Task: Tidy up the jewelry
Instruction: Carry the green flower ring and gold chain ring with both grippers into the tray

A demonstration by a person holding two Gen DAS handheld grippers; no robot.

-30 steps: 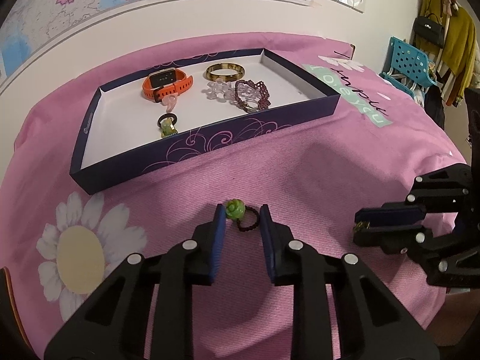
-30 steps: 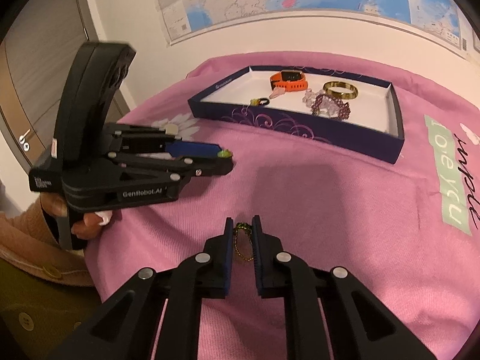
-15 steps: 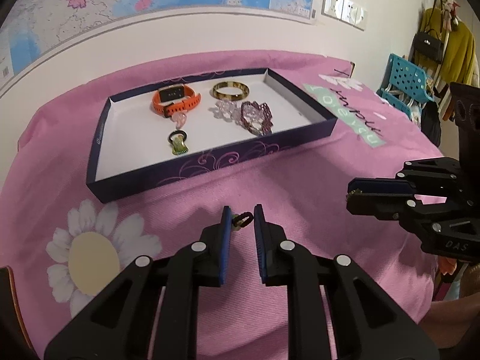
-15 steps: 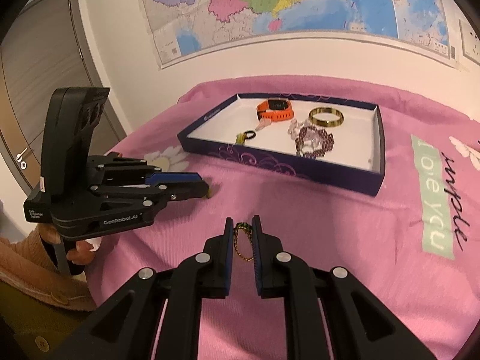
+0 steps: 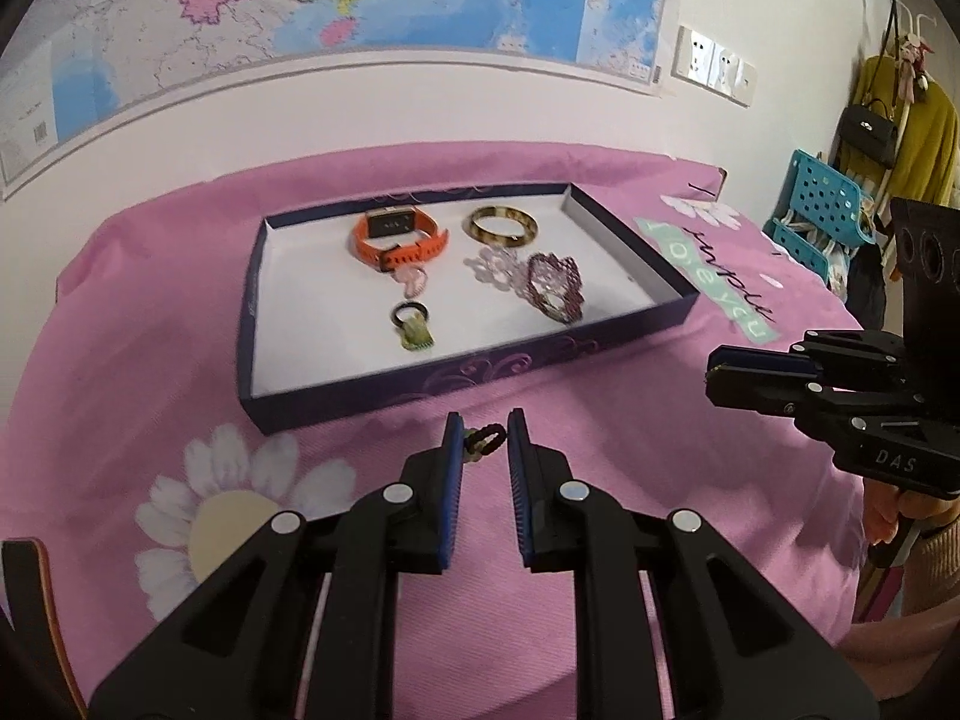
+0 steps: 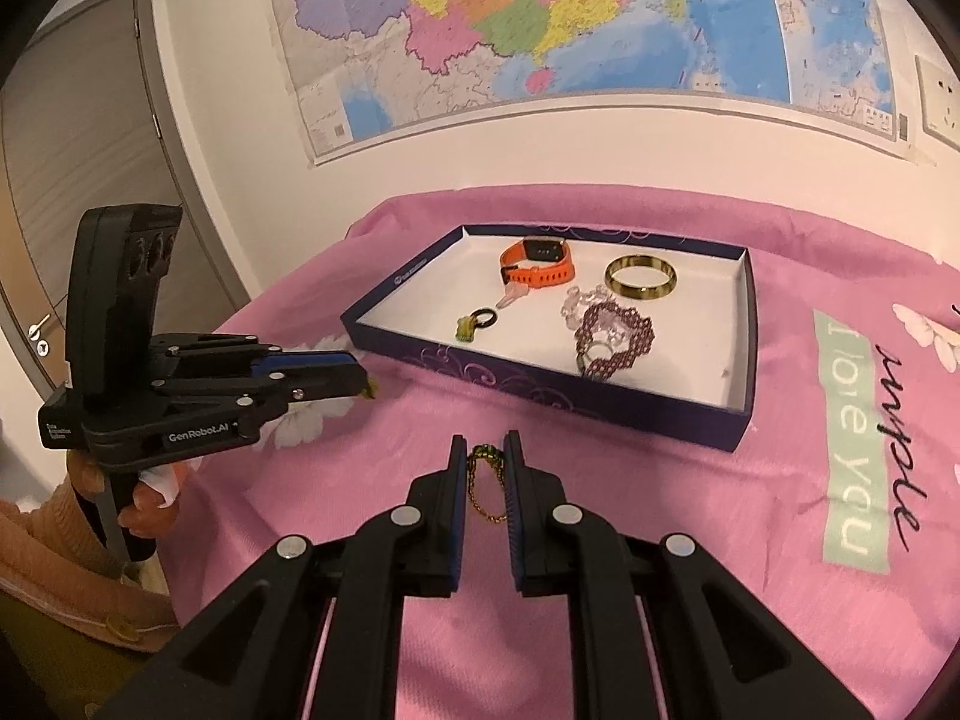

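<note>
Both grippers had lifted off the pink cloth (image 5: 630,420): left gripper (image 5: 486,441) clamped on the green-beaded black hair tie (image 5: 483,440), right gripper (image 6: 486,456) on the thin gold chain (image 6: 483,489), apparently bound for the navy tray (image 5: 480,372).

My left gripper (image 5: 485,441) and right gripper (image 6: 486,462) both tilt downward, jaws nearly closed, each pinching something small.

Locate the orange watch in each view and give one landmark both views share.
Left wrist view: the orange watch lies at the tray's far left, left of the gold bangle.
Right wrist view: the orange watch lies at the tray's far side, left of the bangle.
Shared landmark: the navy tray.
</note>
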